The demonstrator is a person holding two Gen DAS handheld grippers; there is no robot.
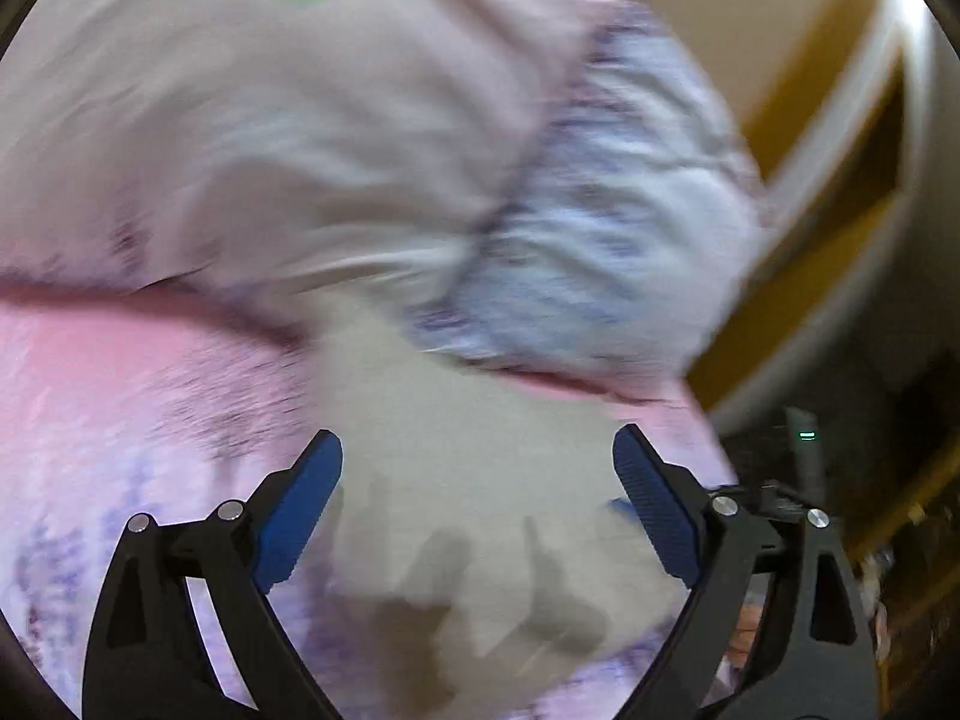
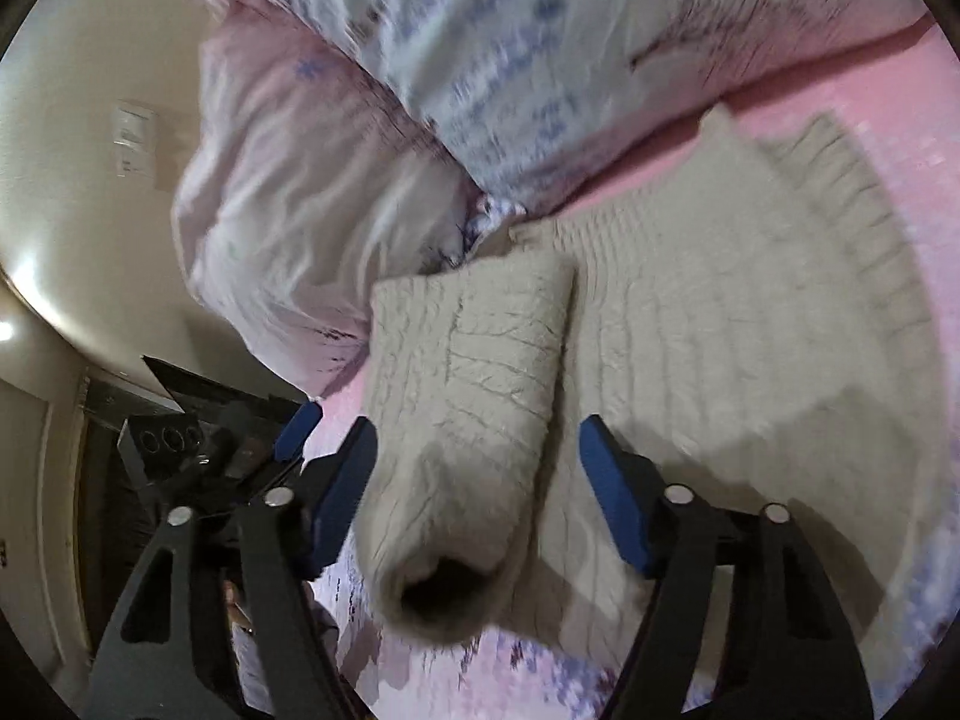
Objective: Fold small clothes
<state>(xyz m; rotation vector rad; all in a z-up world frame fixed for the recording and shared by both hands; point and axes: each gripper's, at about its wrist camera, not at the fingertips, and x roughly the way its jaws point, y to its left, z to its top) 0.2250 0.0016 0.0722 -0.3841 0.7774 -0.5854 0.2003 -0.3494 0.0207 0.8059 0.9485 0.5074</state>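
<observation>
Folding surface: pink bedsheet (image 2: 840, 96) spread beneath both claws, floral print toward the near edge
Sweater: beige knit sweater (image 2: 750, 324) lying flat on the sheet, ahead of and under the right claw, mostly off to its right
Sleeve: folded sleeve (image 2: 468, 372) laid over the sweater body, cuff opening nearest the claw
Right claw: right gripper (image 2: 477, 441) partly open, straddling the sleeve, left pad touching or just beside the knit, right pad clear of it
Left claw: left gripper (image 1: 477, 456) spread wide, gripping nothing, beige knit blurred below
Beyond: pillows (image 2: 312, 192) past the sweater's far edge
</observation>
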